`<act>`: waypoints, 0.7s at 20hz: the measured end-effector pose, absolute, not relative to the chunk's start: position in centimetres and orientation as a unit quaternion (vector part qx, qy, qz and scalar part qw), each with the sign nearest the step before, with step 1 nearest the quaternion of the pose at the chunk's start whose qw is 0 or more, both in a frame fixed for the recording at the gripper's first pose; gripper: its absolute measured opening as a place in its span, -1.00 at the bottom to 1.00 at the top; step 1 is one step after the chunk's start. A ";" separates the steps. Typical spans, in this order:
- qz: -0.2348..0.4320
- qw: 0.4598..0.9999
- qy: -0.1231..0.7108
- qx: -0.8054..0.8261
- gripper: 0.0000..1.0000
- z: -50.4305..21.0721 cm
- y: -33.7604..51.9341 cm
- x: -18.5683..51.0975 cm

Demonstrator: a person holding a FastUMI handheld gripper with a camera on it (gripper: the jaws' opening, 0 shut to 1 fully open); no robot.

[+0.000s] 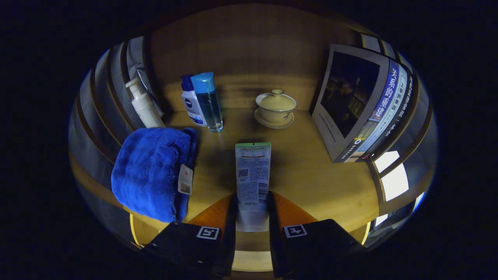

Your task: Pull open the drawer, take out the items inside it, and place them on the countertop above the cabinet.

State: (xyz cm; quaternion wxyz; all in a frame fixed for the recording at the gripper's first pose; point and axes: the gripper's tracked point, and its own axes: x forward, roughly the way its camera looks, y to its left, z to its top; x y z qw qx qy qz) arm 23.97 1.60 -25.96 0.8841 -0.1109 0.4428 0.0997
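Observation:
My gripper [252, 212] is shut on a flat squeeze tube [253, 175] with printed text and a green end. Both fingers press on the tube's lower part, and the tube points away from me over the wooden countertop [311, 175]. A folded blue towel [153, 171] with a paper tag lies on the countertop to the left of the fingers, hanging slightly over the front edge. The drawer is hidden below the fingers.
At the back left stand a white pump bottle [143, 105], a white bottle with a blue cap [192, 103] and a clear blue bottle [208, 103]. A lidded cream cup on a saucer [275, 109] sits at the back centre. Books [362, 105] lean at the right.

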 end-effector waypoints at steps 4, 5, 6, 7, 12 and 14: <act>0.084 0.889 0.440 -0.095 0.00 -26.9 1.8 24.5; 0.083 0.892 0.435 -0.095 0.13 -26.9 1.7 24.7; 0.084 0.896 0.425 -0.101 0.26 -26.7 1.6 25.0; 0.080 0.900 0.413 -0.113 0.39 -26.0 1.2 25.0; 0.078 0.924 0.352 -0.126 0.92 -22.7 0.7 24.5; 0.081 0.936 0.313 -0.141 0.99 -20.8 0.0 24.0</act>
